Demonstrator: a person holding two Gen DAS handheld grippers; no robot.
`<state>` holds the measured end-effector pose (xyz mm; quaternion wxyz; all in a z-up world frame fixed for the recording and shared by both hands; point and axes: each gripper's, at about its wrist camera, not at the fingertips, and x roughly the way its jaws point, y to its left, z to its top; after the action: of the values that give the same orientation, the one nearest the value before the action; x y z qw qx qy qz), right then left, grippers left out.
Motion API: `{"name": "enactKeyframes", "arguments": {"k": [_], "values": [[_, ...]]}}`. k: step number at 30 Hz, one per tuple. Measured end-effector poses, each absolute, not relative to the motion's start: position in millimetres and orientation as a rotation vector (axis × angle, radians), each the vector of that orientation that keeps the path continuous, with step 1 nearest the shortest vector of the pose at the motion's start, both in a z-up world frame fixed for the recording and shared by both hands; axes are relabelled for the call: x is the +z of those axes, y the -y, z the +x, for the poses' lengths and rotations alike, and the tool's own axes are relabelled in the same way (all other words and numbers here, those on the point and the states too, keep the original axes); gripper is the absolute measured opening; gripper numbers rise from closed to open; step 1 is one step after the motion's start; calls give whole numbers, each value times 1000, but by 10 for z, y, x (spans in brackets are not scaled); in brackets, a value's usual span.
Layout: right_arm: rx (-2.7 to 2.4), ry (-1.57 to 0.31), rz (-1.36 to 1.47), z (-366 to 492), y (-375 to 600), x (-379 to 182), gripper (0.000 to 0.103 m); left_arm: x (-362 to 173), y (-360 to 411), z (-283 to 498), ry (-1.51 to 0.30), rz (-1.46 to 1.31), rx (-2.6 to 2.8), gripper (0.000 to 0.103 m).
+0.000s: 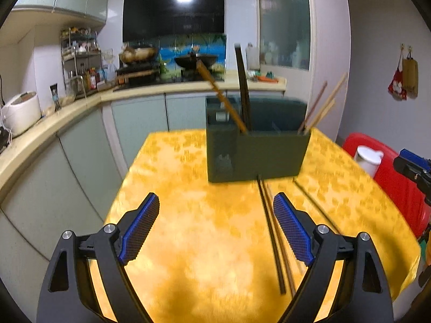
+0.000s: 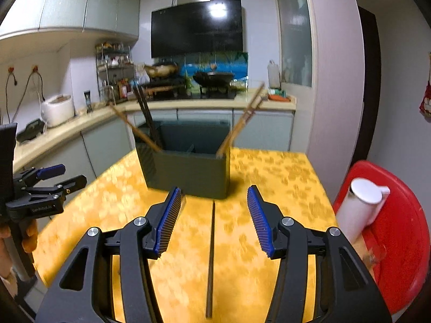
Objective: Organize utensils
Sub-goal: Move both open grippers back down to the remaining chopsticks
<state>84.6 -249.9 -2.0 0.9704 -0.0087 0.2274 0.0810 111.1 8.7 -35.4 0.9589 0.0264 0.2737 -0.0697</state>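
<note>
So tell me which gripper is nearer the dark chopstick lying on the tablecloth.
Right. The right gripper straddles the dark chopstick, which runs between its open fingers. The left gripper sits beside it, the stick passing just inside its right finger.

Both wrist cameras looked forward and slightly down across the yellow bench (image 1: 202,228) toward the kitchen wall. They shared the dark utensil holder (image 1: 258,153) (image 2: 188,172) nearby, the right view sitting further right.
</note>
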Motion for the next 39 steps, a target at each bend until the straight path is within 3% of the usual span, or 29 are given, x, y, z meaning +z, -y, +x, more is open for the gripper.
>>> {"name": "enactKeyframes", "arguments": {"k": [12,39], "values": [[159,-597,-31,687,2476,-756,50,-855,112,850,-606,138,-174,84],[147,-627,-7,666,2597,-923,50,-1354,392,887,-821,172,-241,83]]}}
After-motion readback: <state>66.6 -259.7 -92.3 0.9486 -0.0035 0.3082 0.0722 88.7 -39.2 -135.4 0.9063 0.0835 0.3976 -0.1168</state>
